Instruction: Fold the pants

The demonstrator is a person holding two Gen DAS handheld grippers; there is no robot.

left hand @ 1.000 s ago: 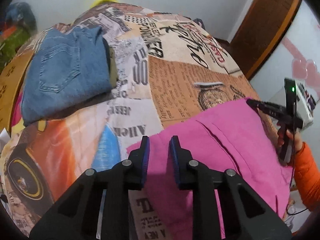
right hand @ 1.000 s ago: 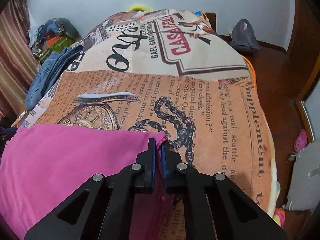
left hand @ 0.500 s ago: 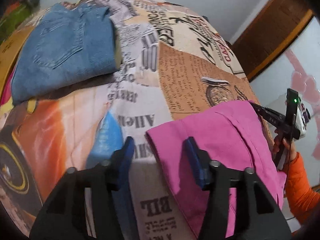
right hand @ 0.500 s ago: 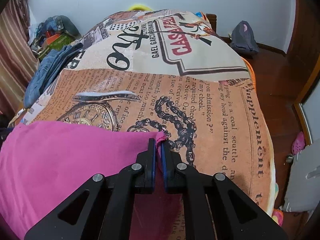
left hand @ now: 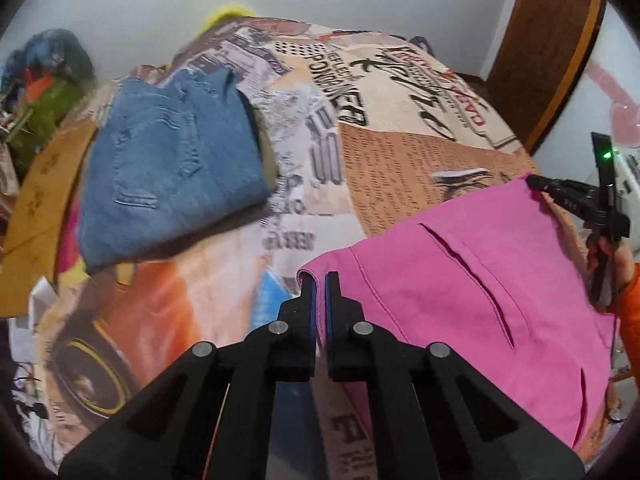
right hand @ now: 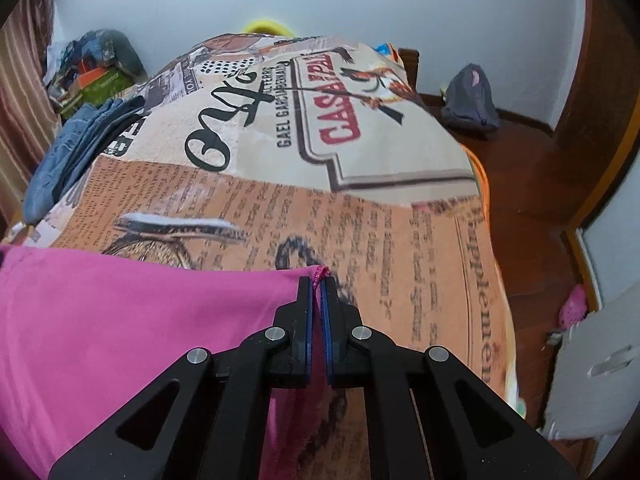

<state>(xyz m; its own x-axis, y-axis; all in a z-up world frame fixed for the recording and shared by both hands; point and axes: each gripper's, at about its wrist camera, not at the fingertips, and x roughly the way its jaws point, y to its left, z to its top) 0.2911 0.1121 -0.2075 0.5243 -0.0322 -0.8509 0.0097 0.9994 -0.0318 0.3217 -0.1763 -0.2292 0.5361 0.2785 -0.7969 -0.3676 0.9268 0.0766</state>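
The pink pants lie on the printed bedspread, waist end toward the far side, with pocket slits showing. My left gripper is shut on the pants' near-left corner. My right gripper is shut on the opposite corner of the pink pants, with a bit of hem poking out between the tips. The right gripper also shows in the left wrist view at the pants' far right corner.
Folded blue jeans lie on the bed's left side; they also show in the right wrist view. Clutter is piled in the far left corner. A dark bag sits on the wooden floor right of the bed.
My left gripper opened wide half a second ago, then closed on the pants' near-left corner. My right gripper stayed shut on its corner, and the pants edge lifted slightly.
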